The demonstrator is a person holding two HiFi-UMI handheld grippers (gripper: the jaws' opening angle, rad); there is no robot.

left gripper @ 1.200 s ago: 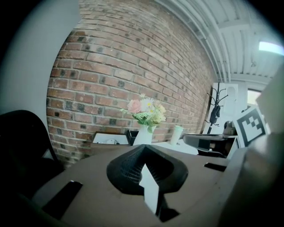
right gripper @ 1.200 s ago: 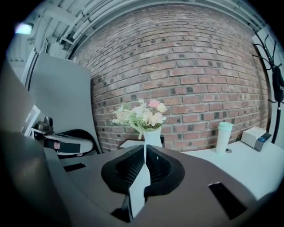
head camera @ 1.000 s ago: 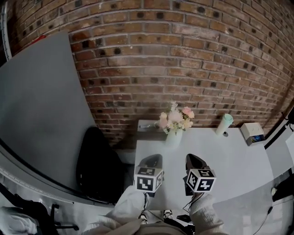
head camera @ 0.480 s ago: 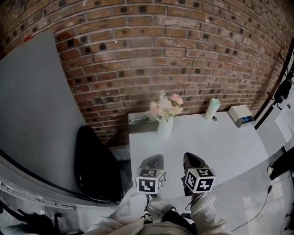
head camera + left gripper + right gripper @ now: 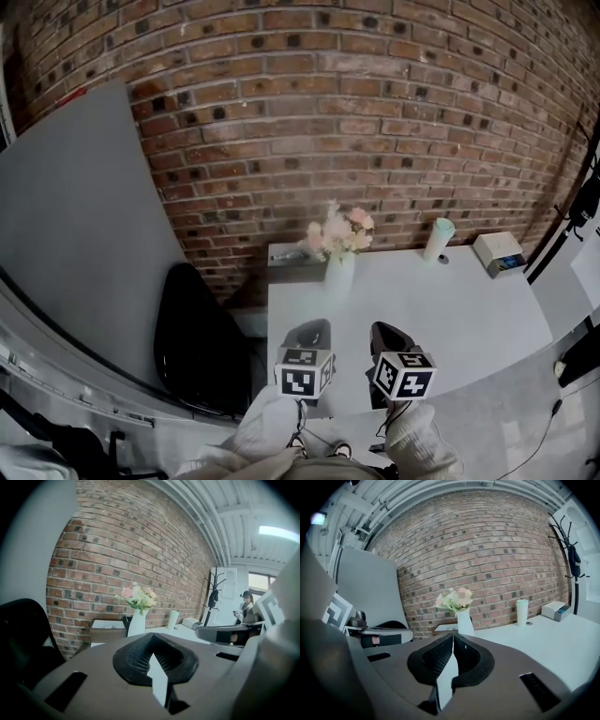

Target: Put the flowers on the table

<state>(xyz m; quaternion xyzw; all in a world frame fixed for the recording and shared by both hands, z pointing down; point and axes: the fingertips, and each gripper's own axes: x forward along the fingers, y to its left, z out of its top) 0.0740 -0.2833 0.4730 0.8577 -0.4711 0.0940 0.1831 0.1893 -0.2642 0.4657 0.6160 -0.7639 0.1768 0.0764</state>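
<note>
The pink and white flowers (image 5: 337, 232) stand in a white vase (image 5: 339, 268) at the far left of the white table (image 5: 469, 314), close to the brick wall. My left gripper (image 5: 310, 335) and right gripper (image 5: 386, 338) hover side by side over the table's near edge, well short of the vase. Both are shut with nothing between the pads. In the left gripper view the flowers (image 5: 137, 597) rise beyond the closed left gripper (image 5: 152, 637). The right gripper view shows the vase (image 5: 464, 622) straight ahead of the closed right gripper (image 5: 453, 638).
A mint cup (image 5: 438, 239) and a white box (image 5: 499, 253) stand at the table's far right. A black chair (image 5: 197, 337) and a grey panel (image 5: 84, 234) are left of the table. A coat stand (image 5: 574, 555) is at the right; a person (image 5: 246, 609) stands far off.
Both grippers stay shut and side by side at the table's near edge. The head view has swung a little, so the vase and table sit slightly further left in the picture.
</note>
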